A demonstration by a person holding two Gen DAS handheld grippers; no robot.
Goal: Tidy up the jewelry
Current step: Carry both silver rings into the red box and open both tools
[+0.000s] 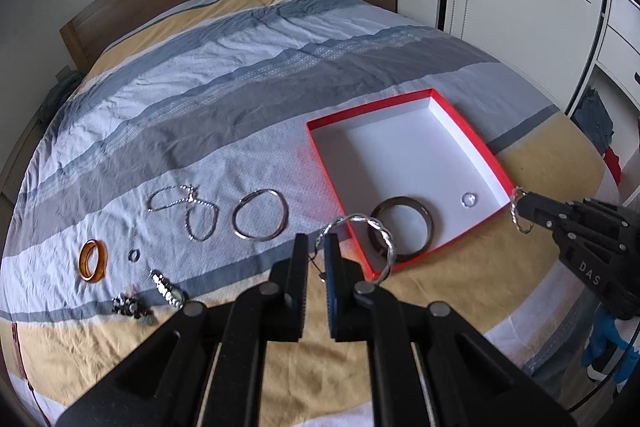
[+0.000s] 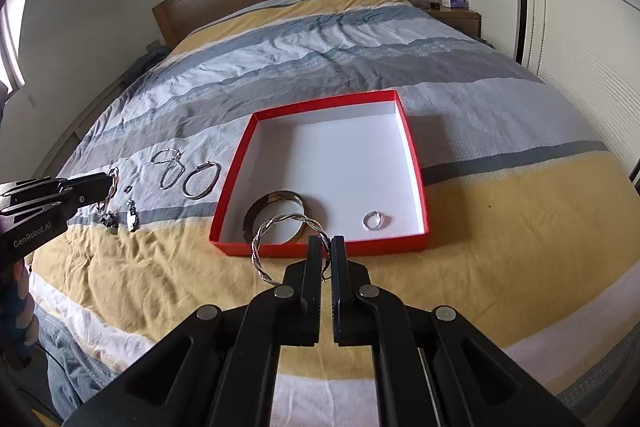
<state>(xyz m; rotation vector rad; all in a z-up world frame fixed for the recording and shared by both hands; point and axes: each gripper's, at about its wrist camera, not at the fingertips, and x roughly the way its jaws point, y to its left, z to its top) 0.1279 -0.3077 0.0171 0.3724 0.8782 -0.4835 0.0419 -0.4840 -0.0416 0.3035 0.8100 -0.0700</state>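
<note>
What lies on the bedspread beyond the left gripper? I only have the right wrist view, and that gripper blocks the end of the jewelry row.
Observer: An orange bangle lies flat at the far end of the row, past the small clear ring.
Operator: And can you see how the left gripper holds its piece? I only get it side-on.
Observer: The left gripper has both fingers shut on the rim of a twisted silver bangle, and the loop sticks out to its right, in front of the red box.
</note>
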